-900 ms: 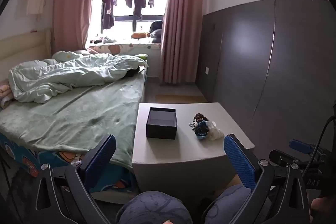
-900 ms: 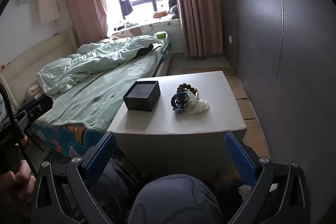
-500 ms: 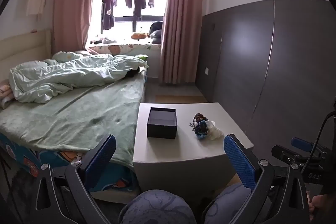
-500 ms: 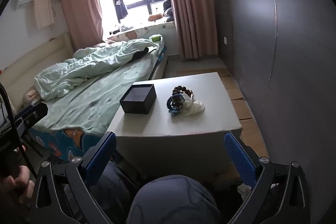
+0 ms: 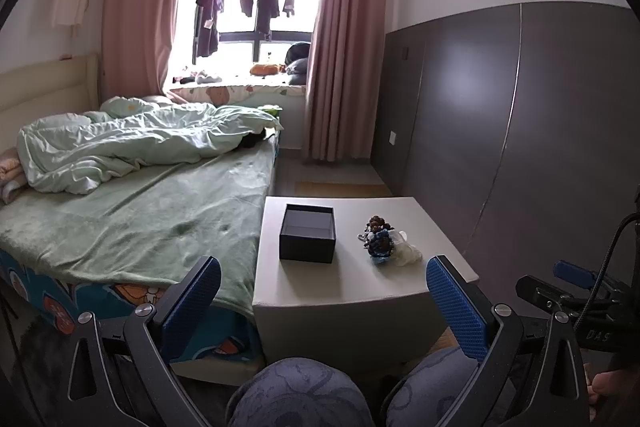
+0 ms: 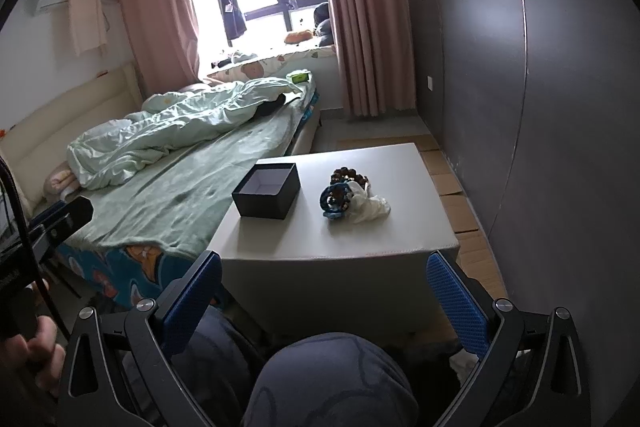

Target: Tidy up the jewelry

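An open black box (image 5: 307, 238) (image 6: 267, 190) stands on the left part of a small pale table (image 5: 348, 275) (image 6: 336, 239). To its right lies a pile of jewelry: a brown bead bracelet (image 5: 376, 223) (image 6: 349, 174), a blue bead bracelet (image 5: 379, 246) (image 6: 335, 202) and a white piece (image 5: 407, 250) (image 6: 369, 206). My left gripper (image 5: 323, 303) is open and empty, well short of the table. My right gripper (image 6: 323, 303) is open and empty too, near the table's front edge, above my knees.
A bed (image 5: 132, 219) with a green quilt adjoins the table on the left. A dark panelled wall (image 5: 520, 131) runs along the right. A window with pink curtains (image 5: 344, 59) is at the back. The right gripper's body (image 5: 576, 303) shows in the left wrist view.
Both grippers have drifted slightly; the table and jewelry sit a little closer and lower in the right view. Nothing was taken hold of or moved on the table.
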Available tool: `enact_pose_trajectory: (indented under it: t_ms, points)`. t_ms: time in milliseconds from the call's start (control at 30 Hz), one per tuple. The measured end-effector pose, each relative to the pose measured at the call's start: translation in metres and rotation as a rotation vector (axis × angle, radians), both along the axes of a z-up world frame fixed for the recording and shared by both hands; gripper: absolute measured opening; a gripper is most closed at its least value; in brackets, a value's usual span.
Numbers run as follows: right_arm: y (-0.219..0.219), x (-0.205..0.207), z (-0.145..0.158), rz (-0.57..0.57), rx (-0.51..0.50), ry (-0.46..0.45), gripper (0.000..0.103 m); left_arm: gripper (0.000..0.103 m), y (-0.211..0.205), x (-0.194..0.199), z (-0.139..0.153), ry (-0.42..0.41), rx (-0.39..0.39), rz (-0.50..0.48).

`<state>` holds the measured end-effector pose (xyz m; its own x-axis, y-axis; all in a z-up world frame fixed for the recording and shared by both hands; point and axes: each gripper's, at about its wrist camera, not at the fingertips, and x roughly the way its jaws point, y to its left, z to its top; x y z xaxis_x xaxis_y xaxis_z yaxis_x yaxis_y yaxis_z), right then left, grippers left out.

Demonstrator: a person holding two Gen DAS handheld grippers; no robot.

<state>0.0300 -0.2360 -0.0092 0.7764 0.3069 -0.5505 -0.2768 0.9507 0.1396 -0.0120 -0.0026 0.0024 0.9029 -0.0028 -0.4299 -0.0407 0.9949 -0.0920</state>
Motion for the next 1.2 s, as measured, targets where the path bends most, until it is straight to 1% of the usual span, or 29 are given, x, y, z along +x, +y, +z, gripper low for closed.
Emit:
enact_pose_trajectory:
  t_ms: [300,333,633,667,1200]
  points:
    - [0.001,-0.002,0.002,0.005,0.0,0.002,0.102,0.103,-0.008,0.003,0.0,-0.002,0.003,0.009]
    - [0.002,-0.002,0.002,0.006,0.0,0.002,0.102,0.103,0.0,-0.003,0.001,-0.006,-0.002,0.008]
    - [0.004,-0.004,0.002,0.01,-0.004,0.003,0.102,0.103,-0.005,-0.003,0.001,-0.006,0.0,0.008]
    - [0.004,-0.005,0.002,0.011,-0.005,0.003,0.102,0.103,0.001,-0.006,0.001,-0.009,-0.003,0.008]
    - [0.007,-0.005,0.003,0.013,-0.006,0.005,0.102,0.103,0.005,-0.01,0.002,-0.009,-0.007,0.01]
